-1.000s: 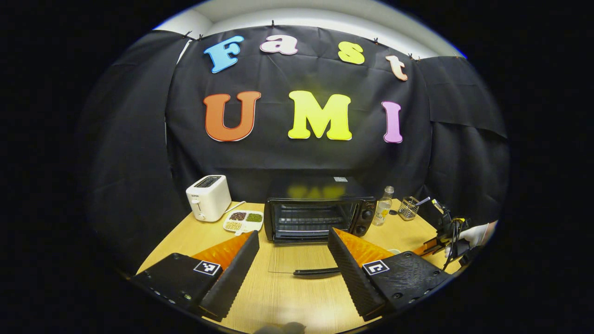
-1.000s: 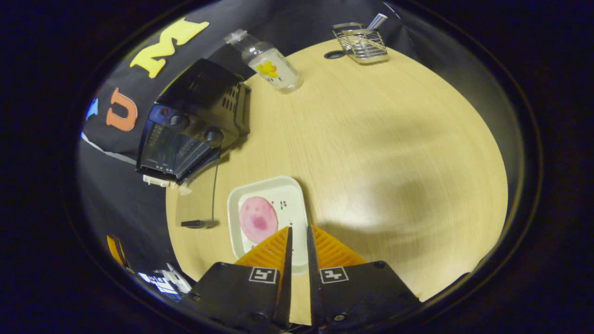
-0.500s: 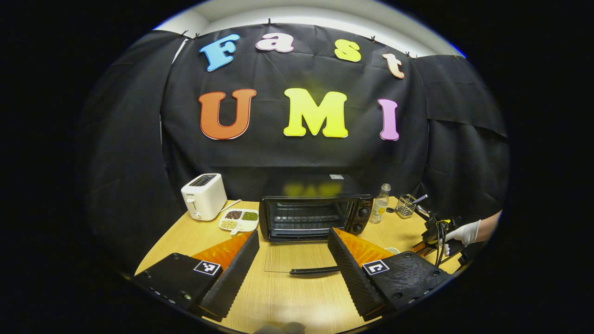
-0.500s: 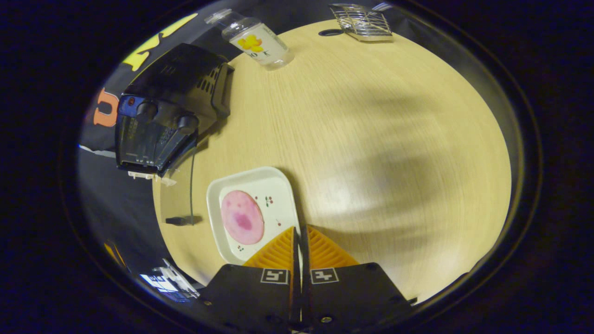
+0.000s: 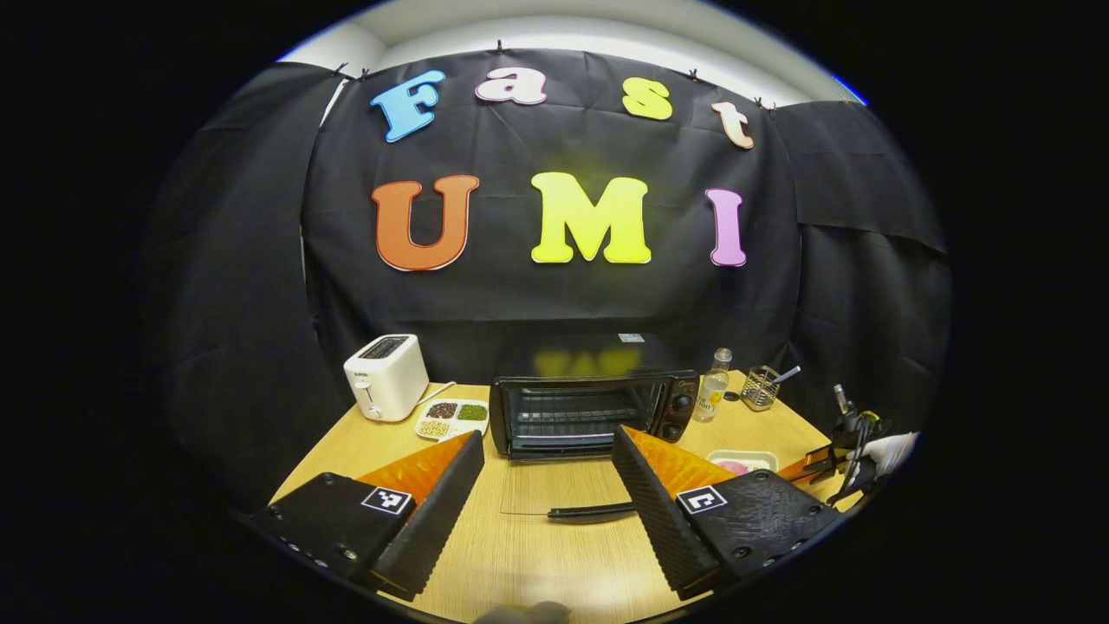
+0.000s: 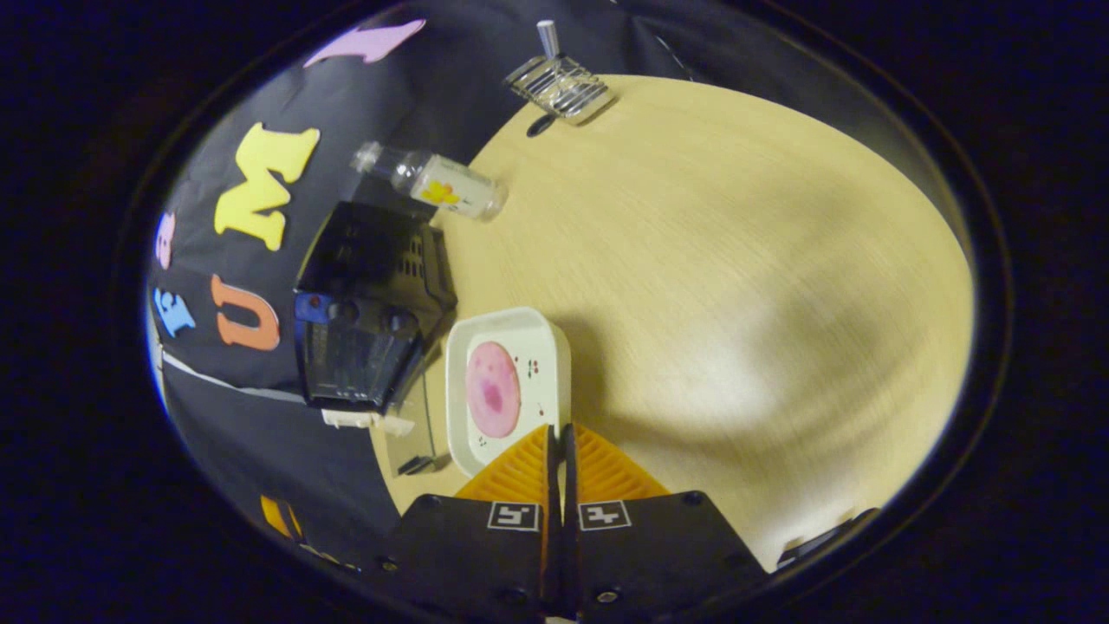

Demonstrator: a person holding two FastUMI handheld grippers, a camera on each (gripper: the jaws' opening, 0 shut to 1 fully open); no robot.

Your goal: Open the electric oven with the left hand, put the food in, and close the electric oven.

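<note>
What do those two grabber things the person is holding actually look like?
Each is a black plastic block with two wedge-shaped fingers: orange ribbed sides and black grooved gripping faces. The left gripper and right gripper both carry small square black-and-white markers on the finger bases, plus visible screws. In the left gripper view the right gripper appears farther off with black cables, held by a hand in a white glove.

black oven (image 5: 589, 407), white tray (image 6: 507, 390), pink food (image 6: 492, 388)
</note>
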